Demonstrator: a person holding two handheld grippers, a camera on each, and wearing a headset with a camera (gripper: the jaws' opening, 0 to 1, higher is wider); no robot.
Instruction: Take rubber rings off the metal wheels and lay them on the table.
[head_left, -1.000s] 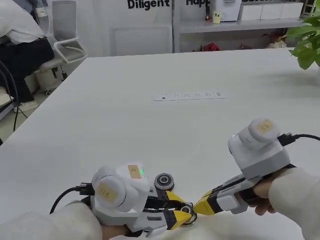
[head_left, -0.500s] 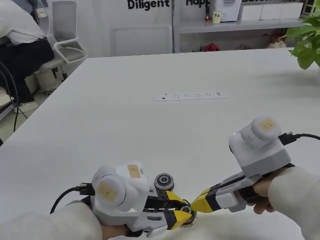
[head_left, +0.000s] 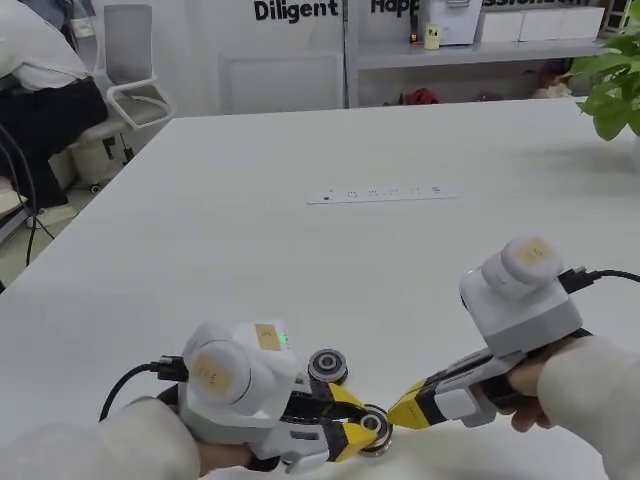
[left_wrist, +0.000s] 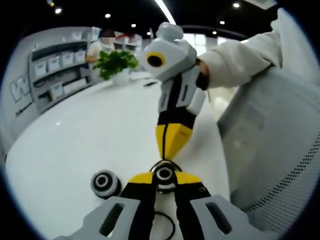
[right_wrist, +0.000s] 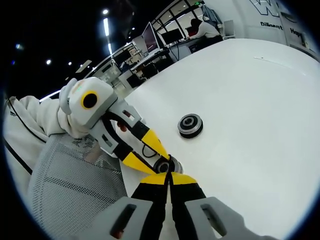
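A broad white table (head_left: 300, 250) fronts a pale wall with dark lettering (head_left: 297, 10); a grey office chair (head_left: 130, 70) stands far left, a green leafy plant (head_left: 612, 85) far right, grey shelving (head_left: 480, 48) behind.

White table (head_left: 300, 250) right across. The left gripper (head_left: 368, 432) has a white body and black jaws tipped yellow, and the right gripper (head_left: 394, 414) wears the same colours. The held wheel (left_wrist: 164, 173) is silver metal ringed in black. Just beside the held wheel sits a second wheel (head_left: 328, 366) — black rim, silver hub. Far beyond the held wheel, a green plant (head_left: 612, 85).
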